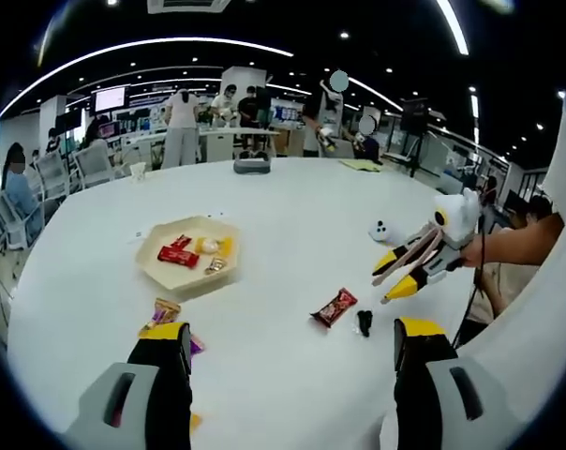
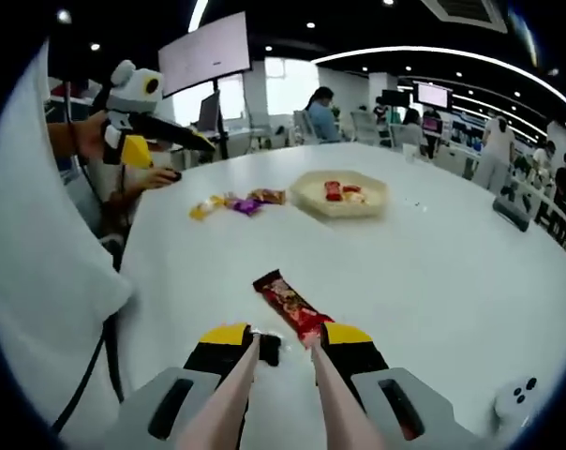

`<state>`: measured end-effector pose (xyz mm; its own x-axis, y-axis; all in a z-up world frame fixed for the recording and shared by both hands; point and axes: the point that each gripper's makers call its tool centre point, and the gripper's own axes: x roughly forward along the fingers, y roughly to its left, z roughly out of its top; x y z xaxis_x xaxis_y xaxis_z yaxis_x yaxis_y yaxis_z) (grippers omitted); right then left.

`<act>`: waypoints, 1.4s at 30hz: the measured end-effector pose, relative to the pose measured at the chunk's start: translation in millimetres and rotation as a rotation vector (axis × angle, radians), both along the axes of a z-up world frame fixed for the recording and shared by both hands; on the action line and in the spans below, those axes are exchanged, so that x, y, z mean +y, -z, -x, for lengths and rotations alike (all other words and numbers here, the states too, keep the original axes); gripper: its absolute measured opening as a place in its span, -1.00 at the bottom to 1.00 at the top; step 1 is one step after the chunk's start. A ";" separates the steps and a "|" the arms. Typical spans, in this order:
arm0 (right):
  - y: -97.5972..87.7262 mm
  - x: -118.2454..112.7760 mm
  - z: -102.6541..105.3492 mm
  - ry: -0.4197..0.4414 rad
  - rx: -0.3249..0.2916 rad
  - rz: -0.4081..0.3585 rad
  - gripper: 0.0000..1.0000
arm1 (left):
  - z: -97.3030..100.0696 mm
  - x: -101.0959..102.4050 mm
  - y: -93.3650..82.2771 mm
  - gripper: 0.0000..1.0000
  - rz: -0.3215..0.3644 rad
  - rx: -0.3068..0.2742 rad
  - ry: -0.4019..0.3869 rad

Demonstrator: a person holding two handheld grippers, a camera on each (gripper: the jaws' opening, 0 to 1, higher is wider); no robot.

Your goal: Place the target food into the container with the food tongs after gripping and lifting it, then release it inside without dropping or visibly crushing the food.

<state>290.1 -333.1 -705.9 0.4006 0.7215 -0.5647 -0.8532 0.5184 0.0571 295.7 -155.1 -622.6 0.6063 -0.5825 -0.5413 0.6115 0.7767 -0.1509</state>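
A red snack bar (image 2: 285,298) lies on the white table (image 2: 433,281), also seen as the bar (image 1: 335,307). My right gripper (image 2: 286,335) is shut on pink food tongs (image 2: 229,403), whose two arms reach to the bar's near end with a gap between the tips. I cannot tell whether they touch it. A small black piece (image 2: 269,350) lies beside the left tong arm. The beige tray (image 2: 306,199) holds red and yellow packets. My left gripper (image 1: 290,333) stands wide open with nothing in it. From the right come the right gripper (image 1: 394,277) and the tongs (image 1: 416,249).
Several loose candies (image 2: 234,202) lie near the tray, close to my left jaw as candies (image 1: 166,310). A small white object (image 1: 386,232) and a grey device (image 1: 252,164) sit on the table. The left gripper (image 2: 185,139) hovers at the table's edge. People and desks stand behind.
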 end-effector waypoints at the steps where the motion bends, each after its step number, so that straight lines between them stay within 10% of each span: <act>1: 4.0 0.2 3.1 0.004 0.007 0.006 -0.43 | 1.7 0.0 0.8 0.79 -0.004 0.005 0.003; 18: 31.2 21.6 26.0 -0.005 0.072 -0.028 -0.42 | 10.3 5.6 -4.1 0.79 -0.032 0.003 0.002; 24: 19.9 43.7 53.9 -0.135 0.073 -0.049 -0.42 | 14.9 9.0 2.2 0.79 -0.010 0.012 -0.025; 32: 17.8 50.8 23.4 -0.258 -0.065 0.023 -0.43 | 15.1 22.3 -6.4 0.79 -0.029 -0.008 -0.044; 42: 26.1 53.1 28.4 -0.476 -0.054 0.055 -0.45 | 31.8 41.4 3.3 0.78 -0.044 0.016 -0.119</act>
